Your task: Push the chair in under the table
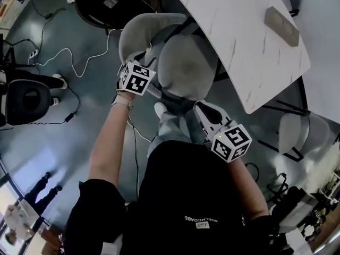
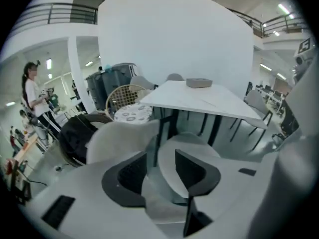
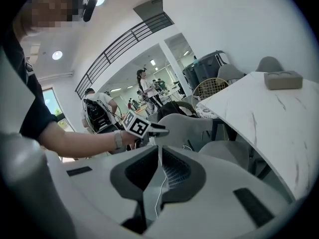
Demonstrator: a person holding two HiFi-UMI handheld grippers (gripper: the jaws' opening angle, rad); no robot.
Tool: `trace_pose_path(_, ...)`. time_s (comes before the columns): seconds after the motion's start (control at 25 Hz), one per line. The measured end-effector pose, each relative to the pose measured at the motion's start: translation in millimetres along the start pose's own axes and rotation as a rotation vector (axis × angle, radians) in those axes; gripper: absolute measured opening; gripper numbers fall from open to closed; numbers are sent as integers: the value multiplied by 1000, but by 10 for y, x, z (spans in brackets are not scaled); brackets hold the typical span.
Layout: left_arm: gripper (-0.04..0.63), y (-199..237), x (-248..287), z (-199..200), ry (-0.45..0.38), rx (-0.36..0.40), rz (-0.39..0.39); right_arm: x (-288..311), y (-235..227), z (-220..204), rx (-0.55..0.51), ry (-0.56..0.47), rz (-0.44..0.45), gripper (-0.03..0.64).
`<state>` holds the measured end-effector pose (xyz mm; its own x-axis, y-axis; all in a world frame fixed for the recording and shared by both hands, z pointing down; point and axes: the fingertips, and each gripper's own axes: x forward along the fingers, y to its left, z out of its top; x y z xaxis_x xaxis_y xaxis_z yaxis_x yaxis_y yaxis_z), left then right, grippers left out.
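Biggest thing here is the white marble-look table (image 1: 239,41), filling the upper right of the head view with its long edge running diagonally down toward the middle. The grey chair (image 1: 186,65) stands right at that edge. Its seat just about meets the tabletop, maybe a sliver tucked under, but most of it is out in the open, so I'd say the job is not done yet. The curved backrest (image 1: 139,33) is on the side away from the table, up and left of the seat. That puts the chair's back-to-front line pointing diagonally at the table edge, not square to it.

The 2 grippers sit on the near side of the chair. The left gripper (image 2: 160,156) has its jaws partway apart with nothing between the pads. Looking along them you see the backrest off to the left, the seat straight ahead and the table beyond it. The right gripper (image 3: 159,148) has its jaws closed flat together with nothing in them, and it hangs back near the person's leg, lower right of the seat.

So the left one is clearly closer to the backrest, which is where a push should go. My guess is the shove has to run from the backrest side toward the table, with a bit of a twist to straighten the chair.

Smallest bit: 1 grey box (image 1: 281,25) is lying on the tabletop, well away from all this.
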<state>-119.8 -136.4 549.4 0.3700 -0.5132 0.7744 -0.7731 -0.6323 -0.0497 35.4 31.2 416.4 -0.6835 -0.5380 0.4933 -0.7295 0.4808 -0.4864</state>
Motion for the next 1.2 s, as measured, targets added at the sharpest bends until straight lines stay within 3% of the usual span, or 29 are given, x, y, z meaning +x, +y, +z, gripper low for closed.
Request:
trace_pose_path(0.2,235,1055,-119,169,34,31,165,89,79,66,-19,-2,5,14)
trace_pose_path(0.4,279,1526,113,121,90,-64,152,162,56,142,2,-19,-32,14)
trace_pose_path(0.6,284,1583,485,11,177,-100,55,248,-43,221,36,-44,-82,14)
trace_pose_path(0.84,284,1577,861,0,259,-76,-13,256,-187,237,79,-65,-155,14)
trace_pose_path(1.0,282,1476,1022,-70,359,-49,-68,233,-264,230,94,-67,-189,14)
trace_pose_path(1.12,272,1519,1094,-167,438,-65,-26,217,-319,220,106,-68,-204,14)
trace_pose_path(1.2,192,1590,1109,-221,474,-82,28,208,-346,203,111,-70,-209,14)
